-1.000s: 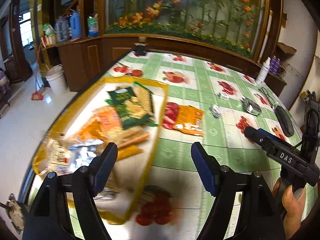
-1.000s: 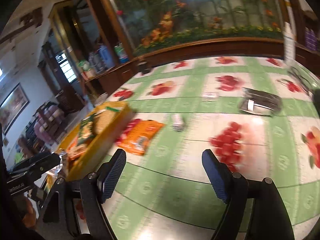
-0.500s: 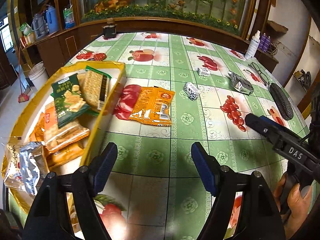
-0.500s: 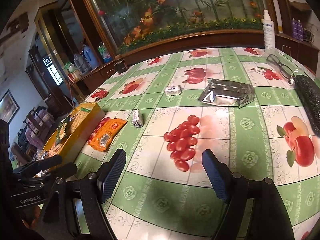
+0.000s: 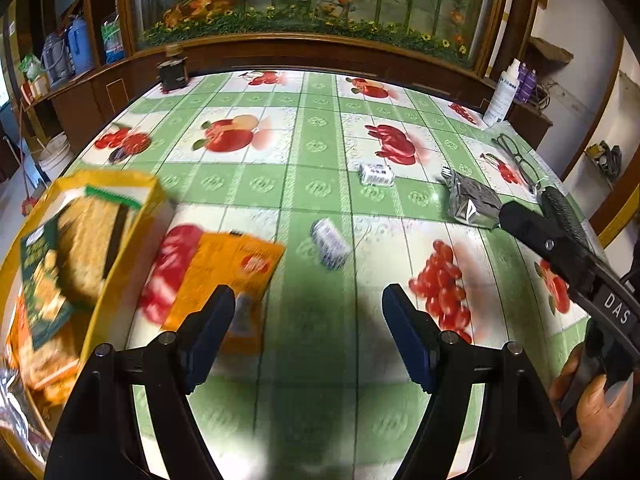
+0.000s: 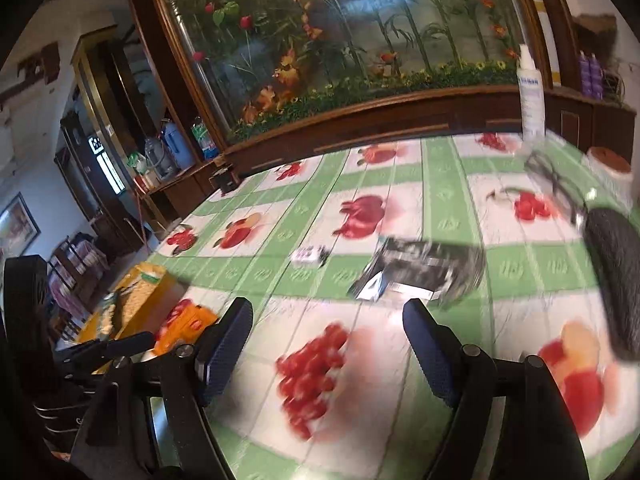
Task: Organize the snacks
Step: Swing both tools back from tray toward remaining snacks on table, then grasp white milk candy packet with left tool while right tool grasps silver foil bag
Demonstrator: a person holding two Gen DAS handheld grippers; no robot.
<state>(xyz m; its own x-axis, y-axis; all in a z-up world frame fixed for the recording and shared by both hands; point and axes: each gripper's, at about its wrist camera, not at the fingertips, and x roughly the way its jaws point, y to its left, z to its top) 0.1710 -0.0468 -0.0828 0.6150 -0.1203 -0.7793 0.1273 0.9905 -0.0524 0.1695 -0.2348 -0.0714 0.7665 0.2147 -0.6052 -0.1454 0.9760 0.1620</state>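
1. Fingers of the left gripper [image 5: 308, 332] stand wide apart and hold nothing, above the green fruit-print tablecloth [image 5: 316, 152].
2. Fingers of the right gripper [image 6: 328, 344] are also spread and hold nothing.
3. An orange snack packet [image 5: 224, 276] lies flat just beside the yellow tray [image 5: 120, 240], near the left finger.
4. Cracker packs [image 5: 80, 240] lie inside the tray.
5. A silver pouch [image 6: 424, 272] lies ahead of the right gripper; two small wrapped snacks [image 5: 330, 238] lie between pouch and packet.

probably a home dining room, fruit-print tablecloth [image 5: 320, 152], wooden cabinets [image 5: 100, 92], framed flower mural [image 6: 360, 40]
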